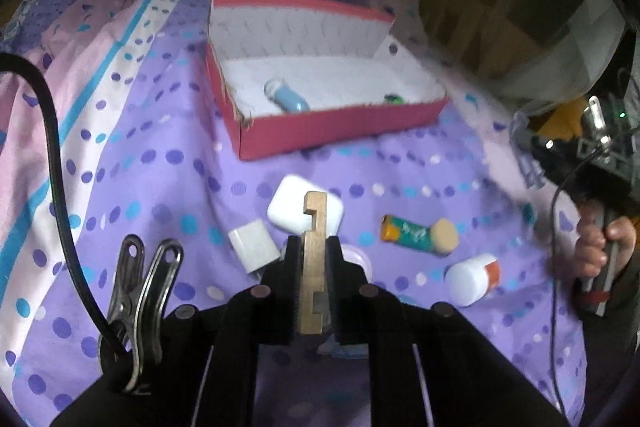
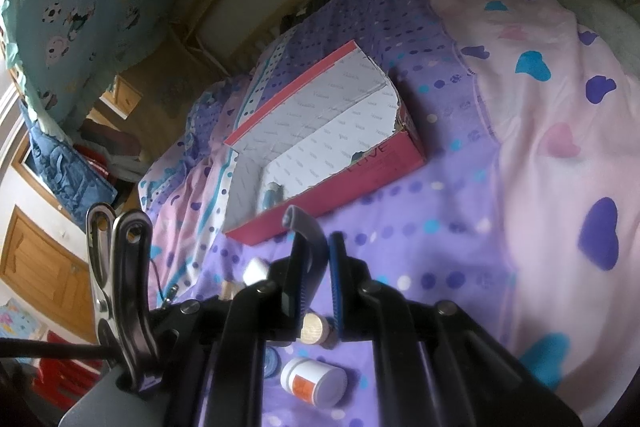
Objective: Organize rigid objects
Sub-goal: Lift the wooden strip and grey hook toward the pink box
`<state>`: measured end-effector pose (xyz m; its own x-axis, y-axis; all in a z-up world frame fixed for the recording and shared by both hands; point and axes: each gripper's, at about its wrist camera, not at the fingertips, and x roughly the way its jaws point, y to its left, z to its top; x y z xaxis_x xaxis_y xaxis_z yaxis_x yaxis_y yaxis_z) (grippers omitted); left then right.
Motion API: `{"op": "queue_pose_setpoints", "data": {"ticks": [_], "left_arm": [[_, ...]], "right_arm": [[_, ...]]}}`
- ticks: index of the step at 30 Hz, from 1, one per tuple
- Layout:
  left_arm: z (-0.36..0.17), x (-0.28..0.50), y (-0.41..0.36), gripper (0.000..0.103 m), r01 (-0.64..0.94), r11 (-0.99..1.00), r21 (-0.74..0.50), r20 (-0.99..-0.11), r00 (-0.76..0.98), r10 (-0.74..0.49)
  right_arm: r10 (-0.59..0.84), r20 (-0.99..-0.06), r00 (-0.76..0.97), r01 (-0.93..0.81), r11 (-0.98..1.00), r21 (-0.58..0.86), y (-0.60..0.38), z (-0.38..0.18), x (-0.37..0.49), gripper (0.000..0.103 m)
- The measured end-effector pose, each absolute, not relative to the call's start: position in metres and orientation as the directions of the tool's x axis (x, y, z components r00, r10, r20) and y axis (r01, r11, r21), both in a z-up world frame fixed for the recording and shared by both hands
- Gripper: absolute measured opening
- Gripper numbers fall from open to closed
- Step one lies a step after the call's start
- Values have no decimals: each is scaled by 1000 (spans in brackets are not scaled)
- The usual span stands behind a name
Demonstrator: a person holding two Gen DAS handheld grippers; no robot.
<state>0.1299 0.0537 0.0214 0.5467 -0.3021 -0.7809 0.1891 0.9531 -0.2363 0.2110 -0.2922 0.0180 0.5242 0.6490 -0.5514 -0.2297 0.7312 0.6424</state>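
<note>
Our left gripper (image 1: 314, 247) level above the bedspread (image 1: 168, 131), clamped on a notched wooden piece (image 1: 314, 267), our right gripper (image 2: 316, 247) tilted, pinching a grey curved part (image 2: 306, 227), red box (image 1: 320, 131) ahead w/ blue tube (image 1: 286, 95) inside, green item (image 1: 394, 99) half hidden by box wall, unclear what.

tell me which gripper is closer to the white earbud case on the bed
Left. The left gripper, shut on a wooden piece, hovers just in front of the earbud case. The right gripper, holding a grey piece, is off to the case's right.
</note>
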Motion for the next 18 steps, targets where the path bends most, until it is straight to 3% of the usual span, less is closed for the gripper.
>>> {"op": "queue_pose_setpoints", "data": {"ticks": [5, 9, 18], "left_arm": [[51, 129, 47, 12, 214, 957, -195, -708, 645, -288], [65, 141, 50, 12, 182, 965, -190, -707, 656, -264], [73, 209, 53, 12, 97, 978, -187, -729, 653, -204]], "right_arm": [[654, -522, 548, -256, 725, 639, -293, 23, 207, 12], [656, -490, 575, -277, 719, 638, -293, 29, 204, 12], [556, -597, 577, -277, 822, 498, -270, 51, 236, 12]]}}
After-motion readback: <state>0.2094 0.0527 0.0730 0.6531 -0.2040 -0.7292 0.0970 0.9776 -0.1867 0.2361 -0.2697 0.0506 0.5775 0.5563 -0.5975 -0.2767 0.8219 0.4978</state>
